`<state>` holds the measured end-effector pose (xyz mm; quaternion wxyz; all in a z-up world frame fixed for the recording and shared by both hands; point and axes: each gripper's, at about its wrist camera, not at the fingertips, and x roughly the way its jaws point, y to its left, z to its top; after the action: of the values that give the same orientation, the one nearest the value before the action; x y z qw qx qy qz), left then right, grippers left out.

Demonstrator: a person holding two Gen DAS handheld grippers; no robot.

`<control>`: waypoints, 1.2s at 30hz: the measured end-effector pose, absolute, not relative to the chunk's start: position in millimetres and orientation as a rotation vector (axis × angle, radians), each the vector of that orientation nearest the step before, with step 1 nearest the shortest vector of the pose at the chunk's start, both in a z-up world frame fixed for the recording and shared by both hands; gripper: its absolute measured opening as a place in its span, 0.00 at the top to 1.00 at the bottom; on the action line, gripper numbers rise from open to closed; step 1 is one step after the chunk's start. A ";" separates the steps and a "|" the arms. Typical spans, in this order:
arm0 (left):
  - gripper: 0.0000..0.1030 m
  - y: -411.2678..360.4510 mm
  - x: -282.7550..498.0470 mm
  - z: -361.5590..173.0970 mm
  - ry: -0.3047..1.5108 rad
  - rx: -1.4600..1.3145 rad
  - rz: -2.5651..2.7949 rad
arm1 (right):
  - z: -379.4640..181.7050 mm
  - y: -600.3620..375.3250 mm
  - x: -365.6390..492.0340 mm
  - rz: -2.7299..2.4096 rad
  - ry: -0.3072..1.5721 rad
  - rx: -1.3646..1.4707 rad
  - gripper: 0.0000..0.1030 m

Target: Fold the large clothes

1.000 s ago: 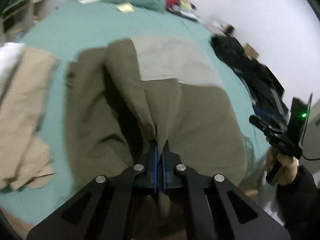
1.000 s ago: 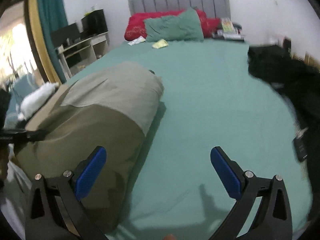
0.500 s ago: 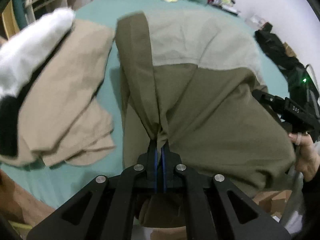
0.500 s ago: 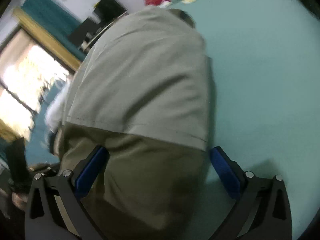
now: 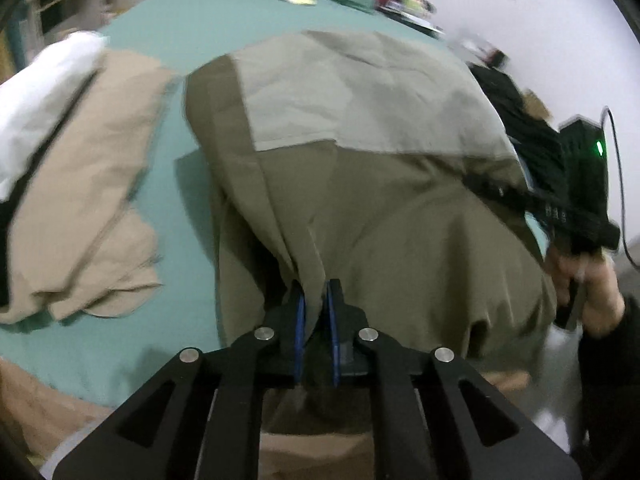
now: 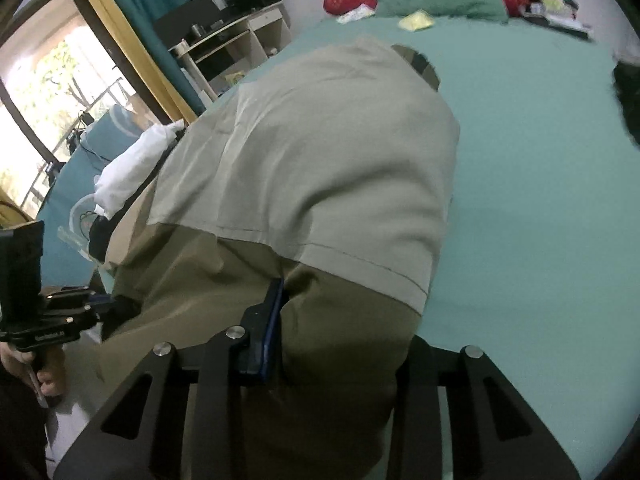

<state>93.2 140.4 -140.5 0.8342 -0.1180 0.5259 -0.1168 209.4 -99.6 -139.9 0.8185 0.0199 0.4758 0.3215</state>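
Looks like they've got the one big olive garment point(image 5: 380, 200) draped over the near edge of the teal bed point(image 6: 540, 200), a gripper on each near side so the hem can go forward as one fold. Left gripper point(image 5: 316, 320) is nearly shut with a fabric pleat between its pads, loosening a touch; right gripper point(image 6: 340, 320) just closed on the cloth's other edge. Count: two grippers, one olive piece, one tan piece point(image 5: 80, 200) beside it.

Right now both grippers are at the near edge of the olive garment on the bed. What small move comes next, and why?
Probably finish closing the right gripper before lifting. Its fingers have just been closing around a thick bunch of the olive garment, but one finger is hidden under the cloth, so the grip is unconfirmed. The left gripper already pinches its fold, and the garment hangs over the edge of the bed.
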 end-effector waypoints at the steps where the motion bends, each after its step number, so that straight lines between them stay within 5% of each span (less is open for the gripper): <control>1: 0.91 130.1 91.8 -137.9 1.125 -0.249 -0.286 | -135.6 -107.9 210.3 0.680 1.019 0.025 0.68; 7: 0.90 74.2 94.4 -99.9 1.019 -0.222 -0.370 | -137.1 -191.0 191.9 0.553 1.082 -0.080 0.67; 9: 0.81 46.2 106.9 -89.2 0.951 -0.241 -0.396 | -155.6 -212.4 187.0 0.514 1.108 -0.036 0.63; 11: 0.68 13.3 119.1 -90.5 0.939 -0.248 -0.453 | -177.3 -221.7 184.6 0.478 1.119 0.020 0.50; 12: 0.67 -1.1 121.1 -96.3 0.960 -0.237 -0.481 | -186.2 -225.1 183.3 0.455 1.115 0.041 0.45; 14: 0.67 -36.3 127.3 -117.8 1.046 -0.164 -0.520 | -187.2 -227.5 177.8 0.379 1.061 0.047 0.14; 15: 0.67 -46.0 126.1 -128.7 1.082 -0.114 -0.503 | -183.3 -227.4 174.1 0.336 1.037 0.016 0.12; 24: 0.68 -44.1 105.1 -185.0 1.146 -0.050 -0.440 | -171.3 -219.4 125.8 0.440 1.049 -0.107 0.12; 26: 0.69 -47.0 105.5 -190.7 1.147 -0.026 -0.423 | -184.9 -214.9 115.9 0.394 1.000 -0.181 0.05; 36: 0.66 6.0 114.4 -129.5 0.991 -0.173 -0.352 | -150.3 -226.6 150.8 0.373 0.945 -0.106 0.04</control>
<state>114.4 6.0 -129.5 0.8614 -0.0824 0.4724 -0.1677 150.8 -226.6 -150.3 0.8723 -0.0507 0.4524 0.1784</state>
